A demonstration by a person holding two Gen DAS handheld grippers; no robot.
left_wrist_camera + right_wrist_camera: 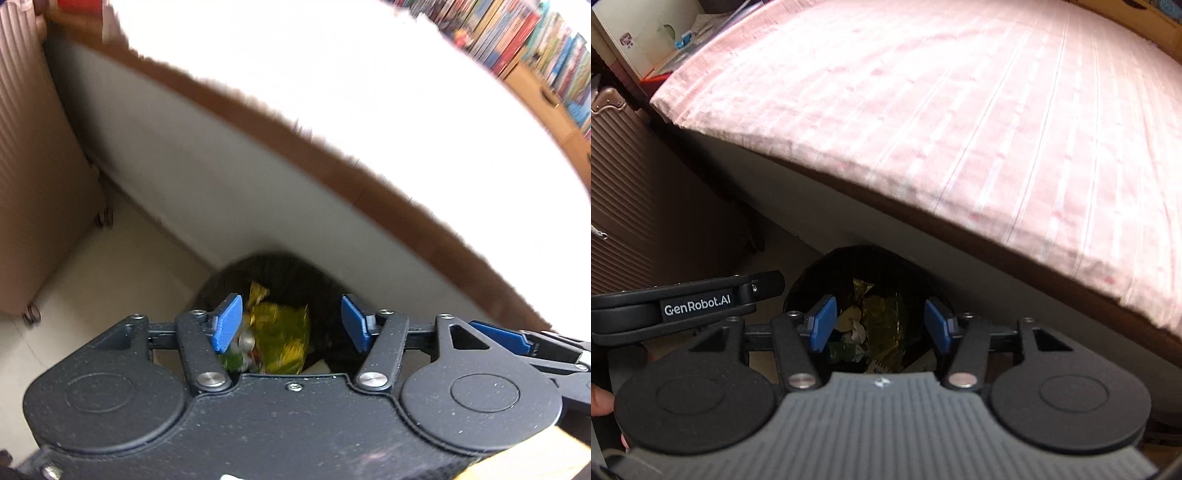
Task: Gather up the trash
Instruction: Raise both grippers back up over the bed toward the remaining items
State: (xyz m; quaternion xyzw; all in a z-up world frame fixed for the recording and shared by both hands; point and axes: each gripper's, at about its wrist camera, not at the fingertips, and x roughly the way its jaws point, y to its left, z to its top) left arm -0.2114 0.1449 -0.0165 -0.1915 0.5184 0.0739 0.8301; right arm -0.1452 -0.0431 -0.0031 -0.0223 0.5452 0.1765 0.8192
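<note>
1. One black bin (866, 273) on the floor against the bed (923, 129), holding one yellow-green wrapper (284, 334) and crumpled scraps (855, 326); their number is unclear
2. One ribbed suitcase (33, 166) stands beside the bed
3. Two grippers, left gripper (291, 323) and right gripper (881, 323), side by side, both angled steeply down over the bin, jaws apart and empty
4. "GenRobot.AI" reads on the left gripper's side
</note>
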